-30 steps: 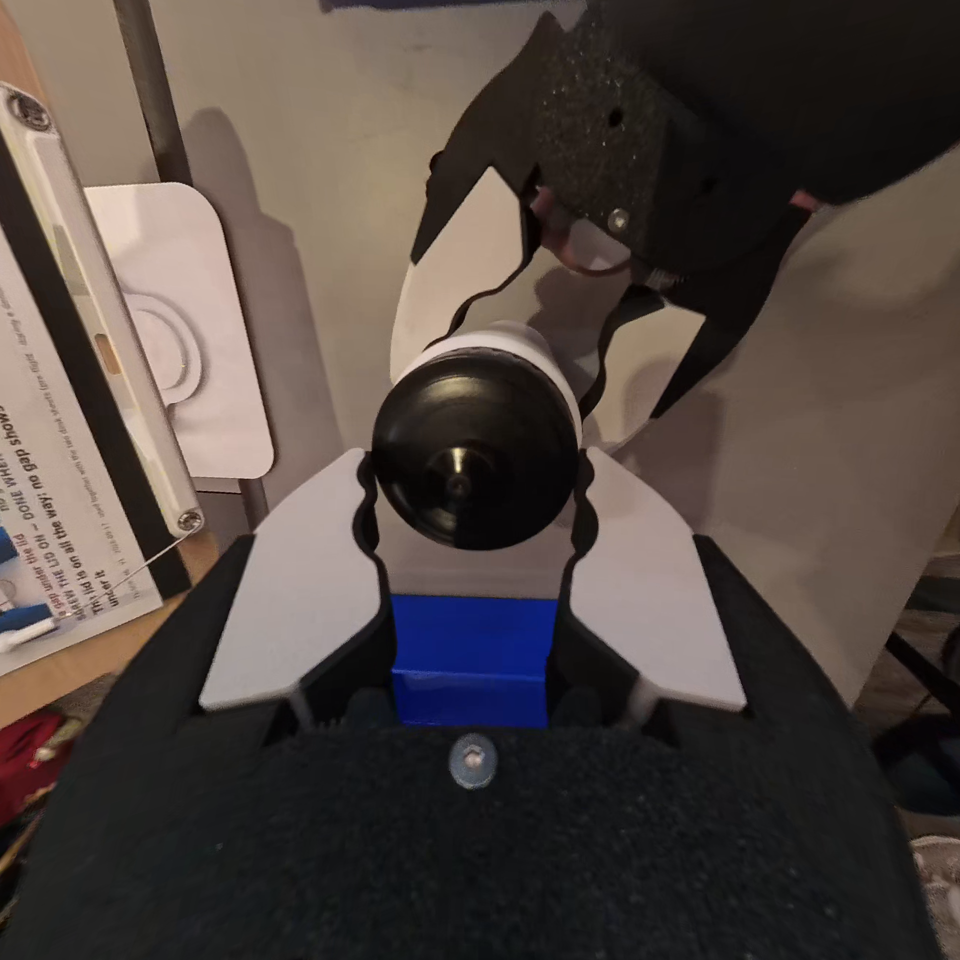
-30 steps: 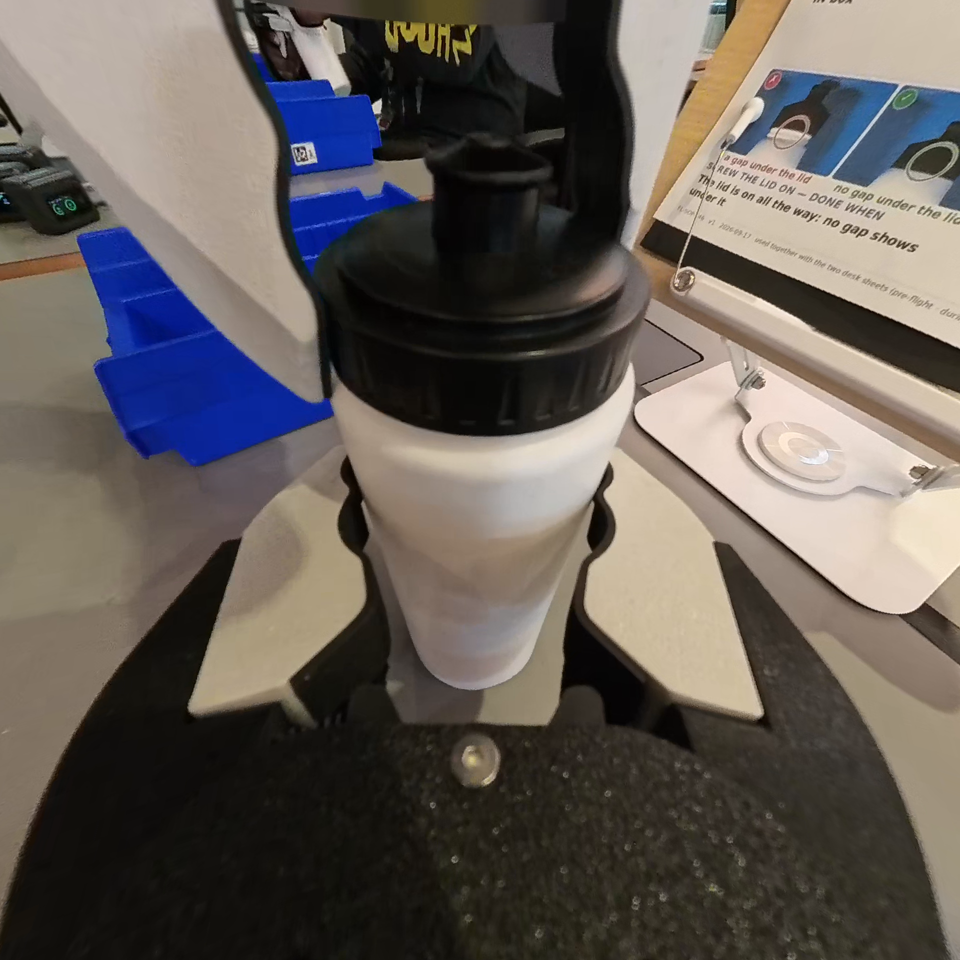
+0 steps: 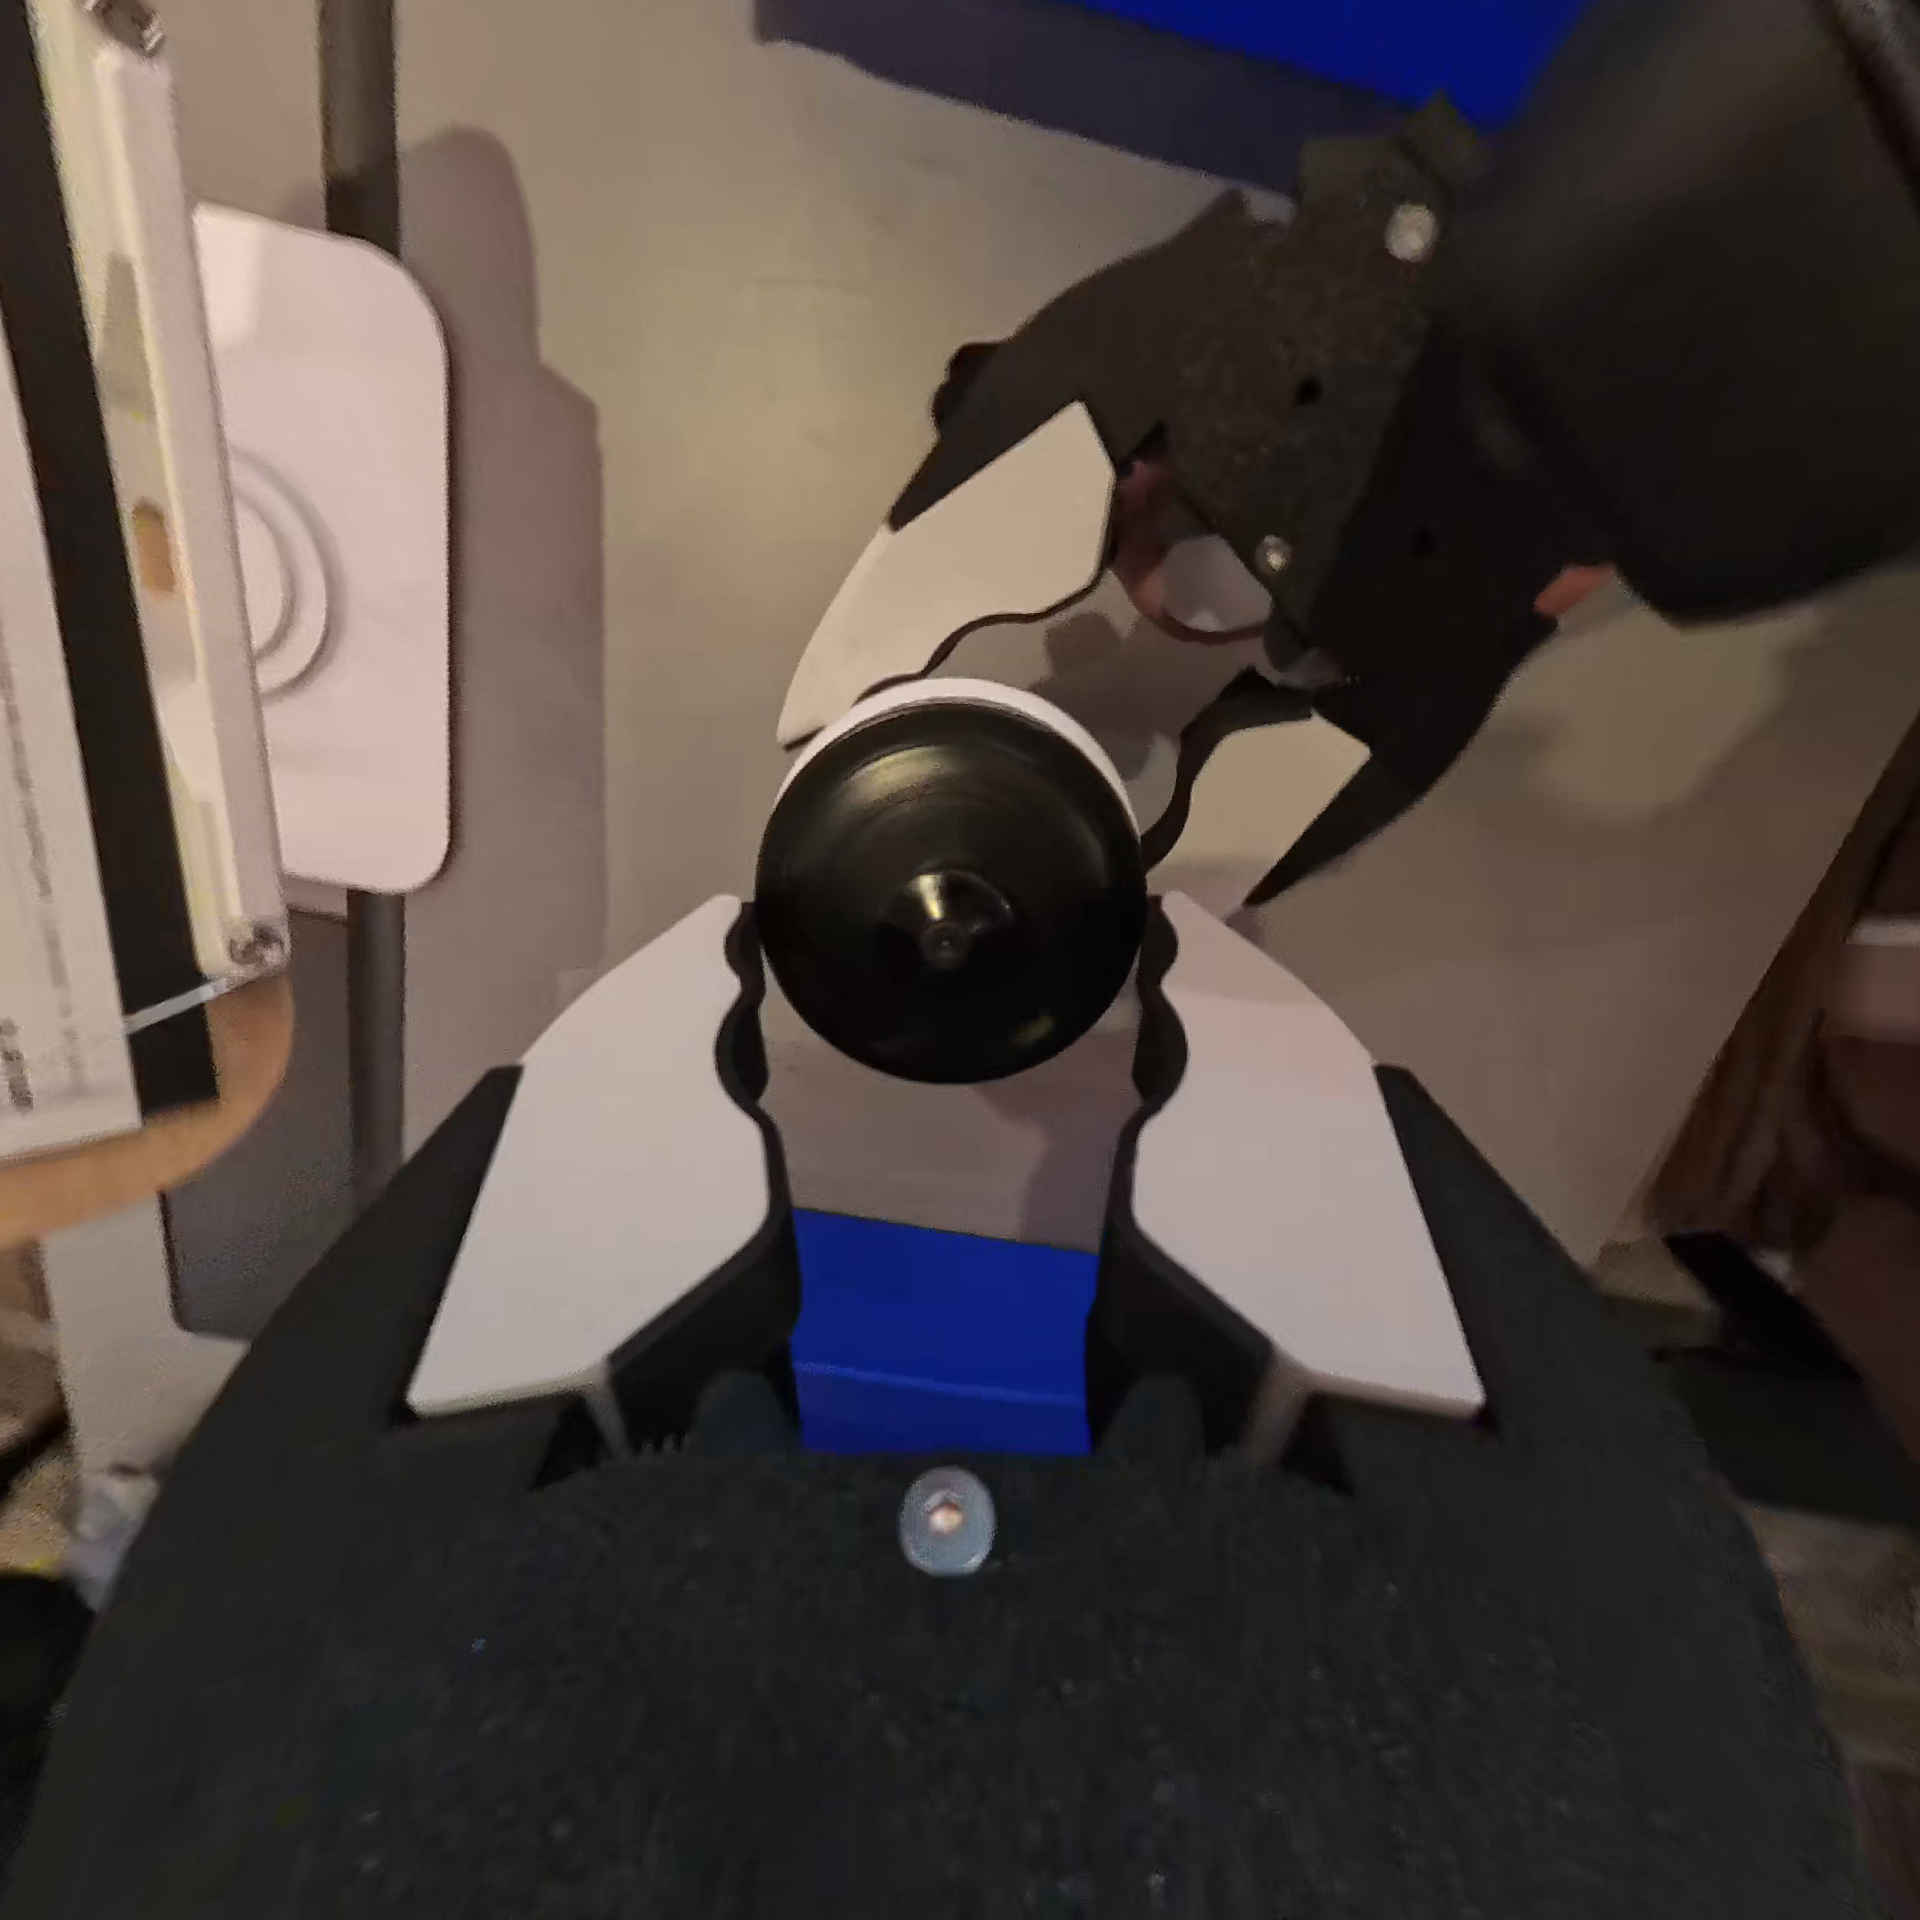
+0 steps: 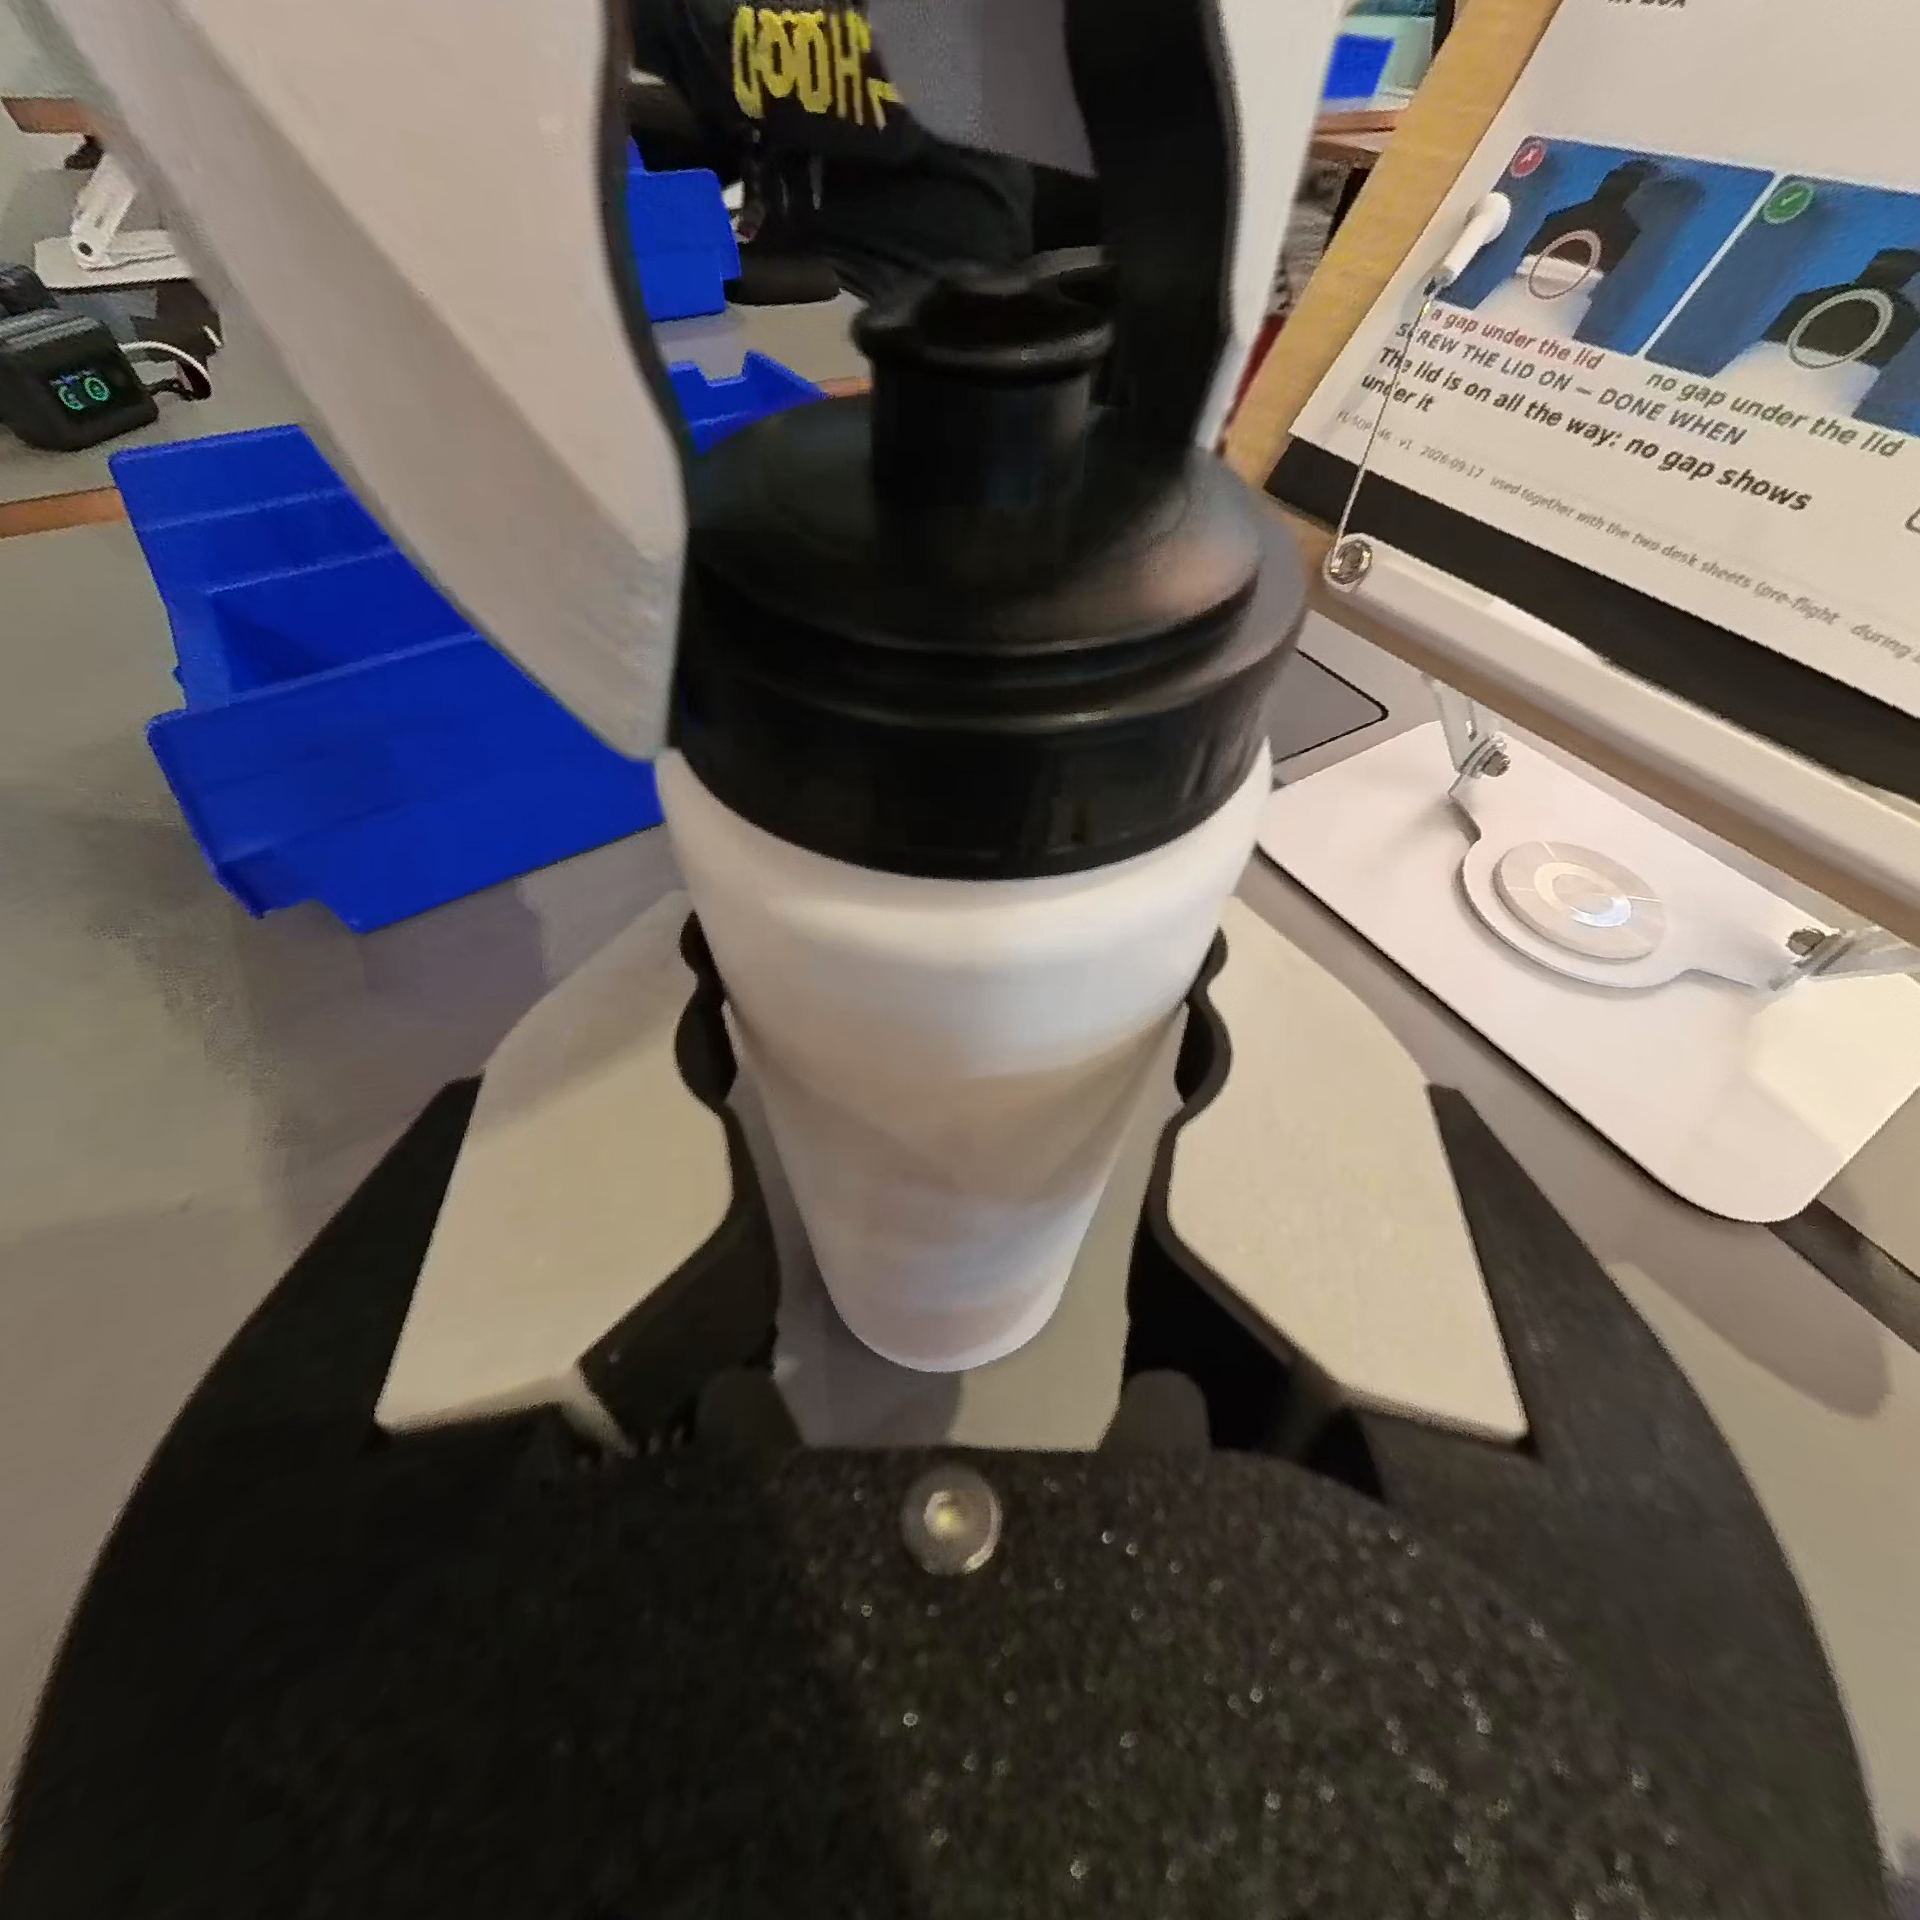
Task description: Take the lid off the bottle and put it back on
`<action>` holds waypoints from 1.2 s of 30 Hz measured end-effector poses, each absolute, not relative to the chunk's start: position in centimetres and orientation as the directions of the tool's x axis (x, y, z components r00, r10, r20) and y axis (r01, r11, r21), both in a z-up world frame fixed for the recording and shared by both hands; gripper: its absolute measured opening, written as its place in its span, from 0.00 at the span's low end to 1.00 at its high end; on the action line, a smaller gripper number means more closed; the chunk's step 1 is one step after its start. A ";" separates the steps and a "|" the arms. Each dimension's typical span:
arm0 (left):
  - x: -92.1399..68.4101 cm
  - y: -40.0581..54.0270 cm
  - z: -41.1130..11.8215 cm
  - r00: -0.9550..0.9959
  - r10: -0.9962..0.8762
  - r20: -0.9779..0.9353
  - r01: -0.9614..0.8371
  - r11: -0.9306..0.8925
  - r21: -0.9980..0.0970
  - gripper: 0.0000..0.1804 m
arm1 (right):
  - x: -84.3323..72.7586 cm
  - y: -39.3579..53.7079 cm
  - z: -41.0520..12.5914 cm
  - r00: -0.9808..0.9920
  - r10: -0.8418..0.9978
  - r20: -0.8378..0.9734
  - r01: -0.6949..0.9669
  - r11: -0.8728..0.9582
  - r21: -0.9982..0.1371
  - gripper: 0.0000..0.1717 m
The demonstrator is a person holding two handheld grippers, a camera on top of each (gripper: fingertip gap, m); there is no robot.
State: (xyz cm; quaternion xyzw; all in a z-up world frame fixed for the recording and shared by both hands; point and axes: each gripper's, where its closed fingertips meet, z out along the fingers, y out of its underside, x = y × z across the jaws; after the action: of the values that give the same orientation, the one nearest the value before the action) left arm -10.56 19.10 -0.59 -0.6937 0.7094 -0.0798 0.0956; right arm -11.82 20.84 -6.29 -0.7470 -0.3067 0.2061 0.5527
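My right gripper (image 4: 951,997) clamps a white bottle (image 4: 956,997) around its body. The black lid (image 4: 977,665) sits on top, the left gripper's fingers (image 4: 468,364) flanking it, blue bins (image 4: 343,675) behind.

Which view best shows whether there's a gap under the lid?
The right wrist view: it shows the black lid side-on, its rim meeting the white bottle. The left wrist view shows only the lid's top, end-on.

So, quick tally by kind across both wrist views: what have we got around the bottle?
White bottle: 1
Black lid, on the bottle: 1
Grippers, left around the lid, right on the bottle body: 2
Blue bins: at least 3
Instruction sheet: 1
White stand base: 1
Total: at least 9
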 end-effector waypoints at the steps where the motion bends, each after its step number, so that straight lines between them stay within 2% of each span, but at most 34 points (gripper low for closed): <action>1: -10.5 19.1 -0.6 0.063 -0.997 -0.033 -0.967 -0.052 -0.248 0.38 | -11.8 20.9 -6.3 0.732 0.680 0.031 0.230 -0.203 -0.952 0.50; 4: -10.5 19.0 -0.5 0.368 -0.930 -0.017 -0.901 -0.352 -0.252 0.38 | -11.7 20.9 -6.3 0.742 0.669 0.031 0.229 -0.210 -0.950 0.50; 6: -10.5 18.9 -0.6 0.404 -0.913 -0.050 -0.890 -0.380 -0.251 0.38 | -11.7 20.9 -6.3 0.743 0.669 0.031 0.232 -0.213 -0.949 0.50; 9: -10.8 18.5 -0.5 0.290 -0.954 -0.073 -0.938 -0.269 -0.218 0.41 | -11.8 20.7 -6.3 0.738 0.674 0.037 0.233 -0.203 -0.951 0.50; 11: -10.2 18.8 0.3 0.156 -0.983 -0.098 -0.957 -0.127 -0.259 0.44 | -11.7 20.8 -6.3 0.738 0.675 0.026 0.225 -0.209 -0.952 0.50; 13: -9.5 18.1 1.2 -0.032 -0.994 -0.100 -0.946 0.063 -0.319 0.42 | -11.7 20.8 -6.3 0.735 0.678 0.021 0.224 -0.214 -0.951 0.50; 15: -9.4 17.1 1.5 -0.209 -0.973 -0.103 -0.905 0.232 -0.357 0.47 | -11.7 20.9 -6.3 0.729 0.684 0.019 0.224 -0.212 -0.951 0.50; 18: -9.6 17.8 0.7 -0.262 -0.958 -0.119 -0.907 0.286 -0.310 0.50 | -11.7 20.8 -6.3 0.724 0.689 0.021 0.228 -0.210 -0.951 0.50; 22: -10.3 19.2 -0.6 -0.276 -0.949 -0.150 -0.930 0.303 -0.210 0.38 | -11.7 20.8 -6.3 0.724 0.689 0.024 0.235 -0.214 -0.948 0.50; 24: -10.3 19.1 -0.6 -0.247 -0.959 -0.142 -0.943 0.272 -0.195 0.38 | -11.7 20.7 -6.3 0.726 0.687 0.027 0.237 -0.214 -0.947 0.50; 28: -10.3 19.1 -0.5 -0.055 -0.988 -0.141 -0.983 0.079 -0.168 0.38 | -11.7 20.8 -6.3 0.735 0.677 0.026 0.231 -0.215 -0.949 0.50; 32: -10.2 19.1 -0.5 0.292 -0.949 -0.122 -0.945 -0.267 -0.192 0.38 | -11.7 20.8 -6.3 0.743 0.669 0.026 0.227 -0.215 -0.950 0.50; 34: -10.2 18.7 -0.5 0.301 -0.946 -0.123 -0.942 -0.274 -0.193 0.39 | -11.7 20.6 -6.3 0.738 0.674 0.032 0.232 -0.208 -0.950 0.50; 36: -10.4 18.0 -0.4 0.215 -0.972 -0.090 -0.965 -0.198 -0.171 0.46 | -11.7 20.6 -6.3 0.734 0.679 0.034 0.234 -0.206 -0.950 0.50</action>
State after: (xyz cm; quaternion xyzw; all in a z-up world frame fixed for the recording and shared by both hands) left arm -10.39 17.98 -0.41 -0.7736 0.6261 -0.0190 0.0954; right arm -11.73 20.56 -6.31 -0.7498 -0.3043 0.2013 0.5519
